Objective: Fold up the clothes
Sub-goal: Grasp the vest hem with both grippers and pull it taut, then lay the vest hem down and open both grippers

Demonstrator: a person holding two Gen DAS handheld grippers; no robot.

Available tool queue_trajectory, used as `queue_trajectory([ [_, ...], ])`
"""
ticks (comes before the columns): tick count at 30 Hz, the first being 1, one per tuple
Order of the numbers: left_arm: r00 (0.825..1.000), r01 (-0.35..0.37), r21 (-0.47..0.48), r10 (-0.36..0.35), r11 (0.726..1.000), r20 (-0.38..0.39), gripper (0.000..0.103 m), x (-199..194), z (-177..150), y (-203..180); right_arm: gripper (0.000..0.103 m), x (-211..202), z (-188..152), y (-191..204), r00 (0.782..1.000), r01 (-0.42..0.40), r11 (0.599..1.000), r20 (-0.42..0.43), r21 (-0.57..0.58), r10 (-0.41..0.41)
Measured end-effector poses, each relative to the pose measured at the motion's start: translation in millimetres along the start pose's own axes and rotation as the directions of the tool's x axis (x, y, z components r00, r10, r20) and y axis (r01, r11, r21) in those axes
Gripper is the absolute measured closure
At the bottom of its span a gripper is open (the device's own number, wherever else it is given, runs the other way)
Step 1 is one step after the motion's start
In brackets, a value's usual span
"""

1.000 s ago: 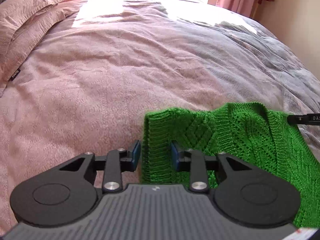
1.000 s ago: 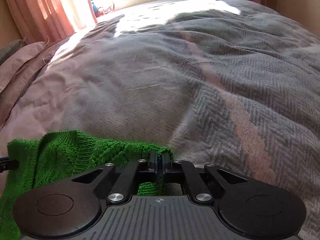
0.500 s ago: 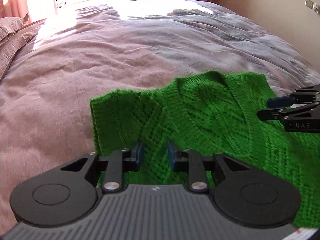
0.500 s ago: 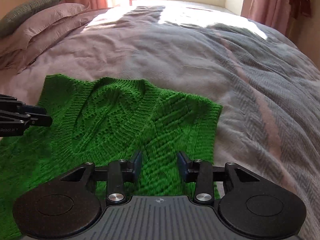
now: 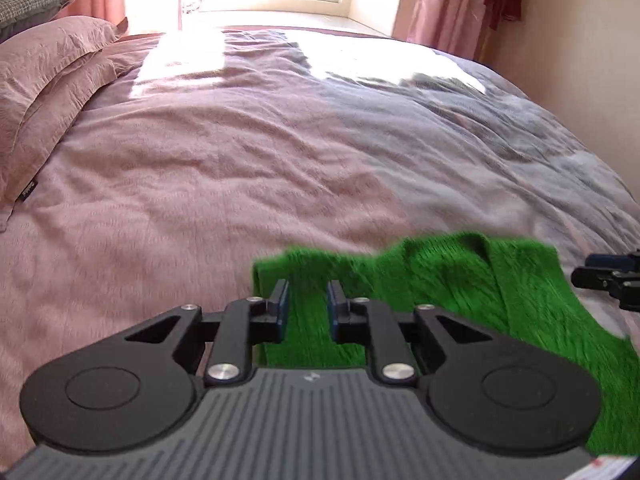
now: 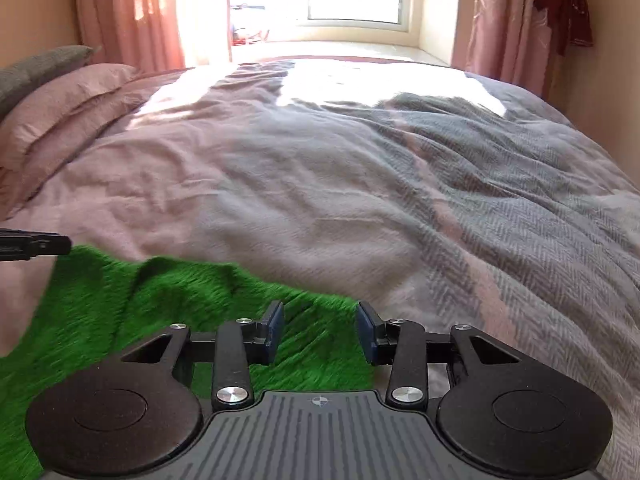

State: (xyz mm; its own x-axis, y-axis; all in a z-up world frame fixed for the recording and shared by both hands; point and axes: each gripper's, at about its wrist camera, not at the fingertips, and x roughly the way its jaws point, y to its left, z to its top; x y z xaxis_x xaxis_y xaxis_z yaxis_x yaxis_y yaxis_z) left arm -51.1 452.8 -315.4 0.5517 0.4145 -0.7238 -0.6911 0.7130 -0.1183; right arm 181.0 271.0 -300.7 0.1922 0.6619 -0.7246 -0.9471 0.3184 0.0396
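A green knitted sweater (image 5: 460, 292) lies on the bed, blurred by motion in both views. My left gripper (image 5: 307, 304) hovers open over its left shoulder edge, nothing between the pads. The sweater (image 6: 168, 312) fills the lower left of the right wrist view. My right gripper (image 6: 320, 332) stands open above its right edge, jaws wide and empty. Each view catches the other gripper's tips: the right gripper (image 5: 608, 280) at the far right edge, the left gripper (image 6: 36, 245) at the far left edge.
The bed carries a pink duvet (image 5: 200, 168) and a grey herringbone blanket (image 6: 520, 208) on the right. Pink pillows (image 5: 44, 80) lie at the left. A sunlit window (image 6: 356, 0), pink curtains (image 6: 124, 12) and a wall (image 5: 580, 40) lie beyond.
My right gripper let go of the sweater and opened wide. Both grippers have pulled back and tilted up, so less of the sweater shows than half a second ago.
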Motion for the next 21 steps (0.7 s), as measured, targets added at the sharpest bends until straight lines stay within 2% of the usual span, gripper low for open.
queue_trajectory([
  [3,0.996,0.049,0.056,-0.044,0.997,-0.076,0.088,-44.5,-58.0,-27.4,0.066,-38.6,-44.9,31.3,0.998,-0.028,0.999,-0.056,-0.024,0.027],
  [5,0.989,0.063,0.087,-0.051,0.994,-0.141,0.087,-73.6,-106.6,-48.1,0.066,-61.8,-82.5,53.2,0.996,0.006,0.999,-0.087,-0.052,-0.010],
  [9,0.987,-0.022,0.127,0.042,0.992,-0.157,0.086,-139.8,-194.7,-76.0,0.066,-116.3,-165.7,85.6,0.989,0.070,0.992,-0.124,-0.102,-0.082],
  [11,0.979,-0.045,0.092,0.063,0.995,-0.195,0.086,-168.5,-223.4,-77.4,0.066,-142.3,-203.5,96.4,0.975,0.077,0.987,-0.197,-0.137,-0.104],
  [12,0.971,-0.059,0.082,0.077,0.995,-0.227,0.086,-179.3,-235.2,-76.9,0.066,-153.7,-219.3,98.9,0.964,0.081,0.986,-0.238,-0.148,-0.115],
  [14,0.954,-0.060,0.095,0.085,0.994,-0.288,0.086,-198.9,-256.2,-77.1,0.066,-183.6,-248.0,104.9,0.961,0.083,0.982,-0.247,-0.171,-0.125],
  [16,0.940,-0.065,0.136,0.106,0.989,-0.324,0.086,-216.0,-269.9,-78.9,0.065,-204.5,-265.7,109.7,0.949,0.073,0.977,-0.288,-0.200,-0.130],
  [21,0.904,-0.070,0.080,0.097,0.994,-0.417,0.083,-242.5,-269.3,-69.7,0.065,-224.3,-277.6,101.2,0.897,0.101,0.994,-0.428,-0.037,-0.107],
])
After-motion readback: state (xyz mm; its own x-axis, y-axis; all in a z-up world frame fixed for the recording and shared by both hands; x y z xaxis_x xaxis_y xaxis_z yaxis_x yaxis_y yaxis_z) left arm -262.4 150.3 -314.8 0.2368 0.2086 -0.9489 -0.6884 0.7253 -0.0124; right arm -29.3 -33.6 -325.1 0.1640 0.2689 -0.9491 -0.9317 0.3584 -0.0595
